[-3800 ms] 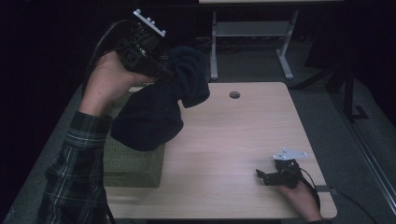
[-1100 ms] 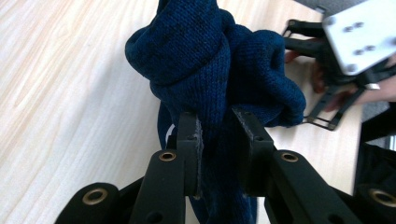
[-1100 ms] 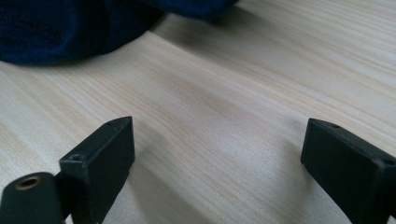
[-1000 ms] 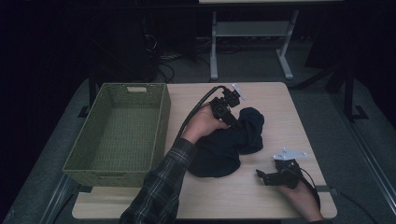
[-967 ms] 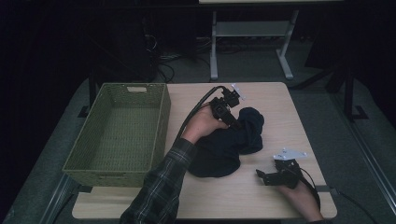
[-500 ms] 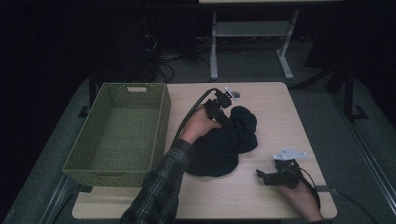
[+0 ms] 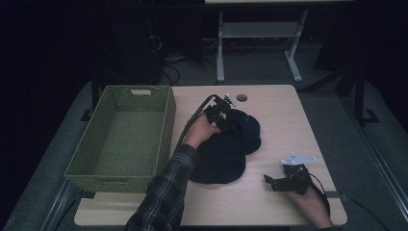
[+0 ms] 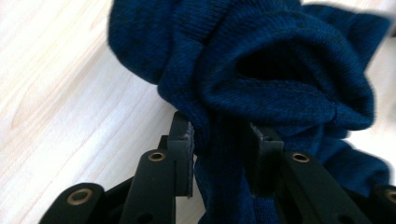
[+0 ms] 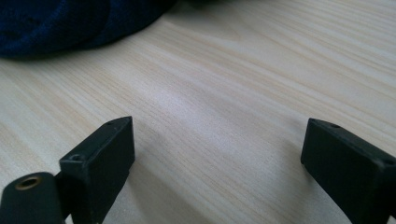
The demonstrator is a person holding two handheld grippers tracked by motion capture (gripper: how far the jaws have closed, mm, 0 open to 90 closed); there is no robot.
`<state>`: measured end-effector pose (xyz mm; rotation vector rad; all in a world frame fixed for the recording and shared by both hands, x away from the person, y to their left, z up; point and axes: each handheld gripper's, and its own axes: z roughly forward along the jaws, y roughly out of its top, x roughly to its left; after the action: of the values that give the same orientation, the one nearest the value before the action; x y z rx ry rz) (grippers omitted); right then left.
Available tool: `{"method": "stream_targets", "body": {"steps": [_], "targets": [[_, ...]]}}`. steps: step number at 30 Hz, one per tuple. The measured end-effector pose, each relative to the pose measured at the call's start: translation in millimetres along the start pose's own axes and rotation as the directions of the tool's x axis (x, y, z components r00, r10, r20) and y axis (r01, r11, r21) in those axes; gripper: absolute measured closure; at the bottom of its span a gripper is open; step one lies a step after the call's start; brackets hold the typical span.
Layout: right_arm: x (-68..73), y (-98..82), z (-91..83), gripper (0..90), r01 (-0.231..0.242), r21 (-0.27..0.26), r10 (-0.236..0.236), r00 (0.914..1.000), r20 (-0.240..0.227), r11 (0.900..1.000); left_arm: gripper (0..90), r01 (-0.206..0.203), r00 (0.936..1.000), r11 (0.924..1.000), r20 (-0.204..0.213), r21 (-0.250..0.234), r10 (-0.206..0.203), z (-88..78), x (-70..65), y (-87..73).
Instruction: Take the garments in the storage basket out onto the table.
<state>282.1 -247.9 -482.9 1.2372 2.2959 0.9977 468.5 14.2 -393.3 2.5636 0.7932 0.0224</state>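
Observation:
A dark blue knitted garment (image 7: 231, 149) lies in a crumpled heap on the middle of the wooden table (image 7: 293, 120). My left gripper (image 7: 222, 111) is at the heap's far edge, low over the table. In the left gripper view a bunched fold of the garment (image 8: 280, 84) fills the gap of the left gripper (image 8: 224, 133) and touches both pads; its jaws have just been opening. My right gripper (image 7: 270, 182) rests near the table's front right, jaws wide apart. In the right gripper view, bare wood lies in the gap of the right gripper (image 9: 215, 140), and the garment (image 9: 56, 23) is farther off.
A green woven basket (image 7: 84, 139) with nothing in it stands on the table's left side. A round cable hole (image 7: 241, 97) sits at the table's far edge. Dark floor and a white desk frame (image 7: 260, 33) lie beyond the table.
The left hand brought the garment from above the basket to the table's middle. In the last second it sank slightly and the heap settled flatter. The right gripper kept still.

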Motion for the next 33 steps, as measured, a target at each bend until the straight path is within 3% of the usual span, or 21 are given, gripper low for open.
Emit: {"method": "stream_targets", "body": {"steps": [2, 6, 8, 10, 17, 19, 24, 29, 33], "targets": [[-0.1, 0.1, -0.2, 9.4, 0.001, 0.002, -0.001, 1.0000, 0.000, 1.000, 63.2, 0.004, 1.0000, 0.9998, -0.006, 0.021, -0.004, 2.0, 4.0, -2.2], [-0.1, 0.2, -0.4, 9.4, 0.001, 0.005, -0.001, 1.0000, -0.001, 1.000, 54.2, 0.027, 0.9992, 0.9995, -0.029, 0.014, -0.027, 0.7, 7.5, -4.9], [-0.1, 0.1, -0.2, 9.5, 0.001, 0.002, -0.001, 1.0000, 0.000, 1.000, 49.2, 0.018, 0.9981, 0.9998, -0.059, 0.012, -0.017, -4.8, 9.4, -5.6], [-0.2, 0.2, -0.4, 9.4, 0.002, 0.005, -0.002, 1.0000, -0.001, 1.000, 45.5, 0.032, 0.9962, 0.9995, -0.081, -0.004, -0.032, -10.4, 9.8, -7.2], [-0.1, 0.2, -0.3, 9.4, 0.000, 0.004, 0.000, 1.0000, 0.000, 1.000, 39.2, 0.027, 0.9938, 0.9991, -0.107, -0.034, -0.030, -32.3, 7.7, -14.0], [-0.1, 0.2, -0.3, 9.4, 0.000, 0.004, 0.000, 1.0000, 0.000, 1.000, 43.1, 0.023, 0.9951, 0.9988, -0.095, -0.044, -0.027, -36.4, 3.6, -16.0], [0.3, 0.2, -0.5, 9.5, -0.005, 0.006, 0.005, 1.0000, -0.001, 1.000, 63.3, 0.001, 0.9972, 0.9988, -0.074, -0.049, -0.004, -41.4, -10.0, -22.8], [0.2, 0.2, -0.5, 9.5, -0.003, 0.007, 0.003, 1.0000, -0.001, 1.000, 89.5, -0.015, 0.9994, 0.9997, -0.033, -0.017, 0.014, -39.2, -20.7, -32.9], [0.1, 0.2, -0.4, 9.4, -0.002, 0.005, 0.002, 1.0000, -0.001, 1.000, 89.9, -0.012, 0.9994, 0.9999, -0.034, -0.008, 0.012, -35.6, -26.6, -42.9]]}}
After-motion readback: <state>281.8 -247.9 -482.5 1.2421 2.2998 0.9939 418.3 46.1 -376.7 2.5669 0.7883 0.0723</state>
